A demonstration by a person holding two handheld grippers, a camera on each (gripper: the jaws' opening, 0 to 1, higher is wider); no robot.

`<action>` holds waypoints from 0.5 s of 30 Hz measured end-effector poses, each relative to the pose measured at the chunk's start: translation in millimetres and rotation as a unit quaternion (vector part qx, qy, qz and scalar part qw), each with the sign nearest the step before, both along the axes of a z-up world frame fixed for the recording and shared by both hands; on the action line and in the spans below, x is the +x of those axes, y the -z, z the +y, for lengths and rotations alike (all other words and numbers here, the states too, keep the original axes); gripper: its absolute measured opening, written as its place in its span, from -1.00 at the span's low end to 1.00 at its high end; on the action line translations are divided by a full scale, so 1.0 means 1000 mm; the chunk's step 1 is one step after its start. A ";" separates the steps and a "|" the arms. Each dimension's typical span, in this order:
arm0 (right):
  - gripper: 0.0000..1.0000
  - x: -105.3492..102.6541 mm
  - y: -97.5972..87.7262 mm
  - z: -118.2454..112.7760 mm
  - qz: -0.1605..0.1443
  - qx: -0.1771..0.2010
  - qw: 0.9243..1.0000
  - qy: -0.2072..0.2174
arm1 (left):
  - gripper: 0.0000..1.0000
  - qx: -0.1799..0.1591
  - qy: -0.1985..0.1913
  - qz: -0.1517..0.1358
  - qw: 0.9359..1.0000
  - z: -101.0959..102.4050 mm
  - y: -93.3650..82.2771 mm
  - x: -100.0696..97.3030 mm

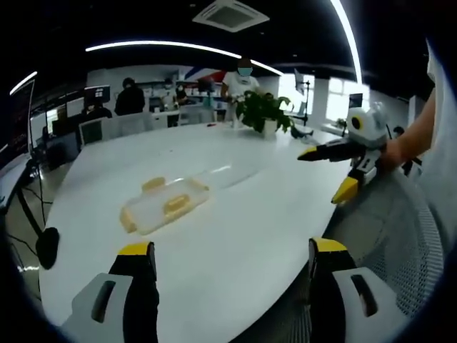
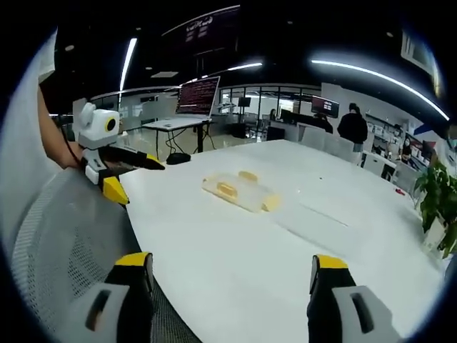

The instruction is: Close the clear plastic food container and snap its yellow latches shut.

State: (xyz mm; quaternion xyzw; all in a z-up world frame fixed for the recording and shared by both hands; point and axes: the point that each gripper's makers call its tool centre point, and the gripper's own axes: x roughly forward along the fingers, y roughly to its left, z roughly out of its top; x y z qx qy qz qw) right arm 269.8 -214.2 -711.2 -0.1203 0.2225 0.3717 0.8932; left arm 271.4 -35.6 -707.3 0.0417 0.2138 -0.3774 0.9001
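Nothing's started yet: both the left gripper [image 1: 232, 257] and right gripper [image 2: 232, 268] hang wide open and empty near the white oval table's [image 1: 235, 236] edge, well short of the clear plastic food container with yellow latches [image 1: 164, 206], so next up is reaching in to it.

Left tool [image 1: 232, 259] jaws apart, above white table [image 1: 243, 236]; clear container [image 1: 163, 205] beyond, untouched.

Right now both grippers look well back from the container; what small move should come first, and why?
Probably bring the left gripper forward toward the clear container. It lies out on the white table with its yellow latches unreached, and both the left and the right gripper hang open near the table's edge, holding nothing.
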 end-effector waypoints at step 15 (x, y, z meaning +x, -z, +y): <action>0.83 0.001 0.008 -0.007 0.001 -0.032 0.999 0.009 | 0.69 0.007 0.012 -0.007 1.000 -0.002 0.000 -0.004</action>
